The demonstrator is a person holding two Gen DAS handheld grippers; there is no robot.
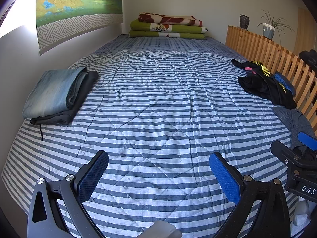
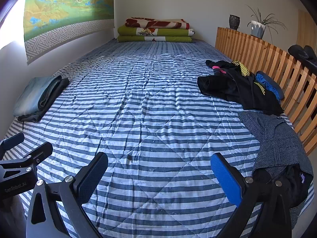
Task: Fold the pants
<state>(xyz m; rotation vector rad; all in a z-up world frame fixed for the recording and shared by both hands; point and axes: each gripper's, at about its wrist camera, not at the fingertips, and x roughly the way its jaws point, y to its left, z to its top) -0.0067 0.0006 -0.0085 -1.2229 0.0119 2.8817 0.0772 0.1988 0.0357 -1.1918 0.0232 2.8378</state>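
Folded pants [image 1: 57, 93] on striped quilt [image 1: 158, 109]; both tools spread, empty; "DAS" label [image 1: 308, 189].

folded pants [image 1: 57, 93] left | quilt [image 1: 158, 119] between | clothes heap [image 1: 263, 83] right - by rail [image 1: 277, 57]

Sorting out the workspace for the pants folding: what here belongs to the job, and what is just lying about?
For the job: folded pants stack; unfolded clothes pile; grey garment; striped bed cover.
Lying about: folded blankets; dark vase; potted plant; wall hanging.

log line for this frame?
left claw open, empty | right claw open, empty | folded stack left | unfolded clothes pile right
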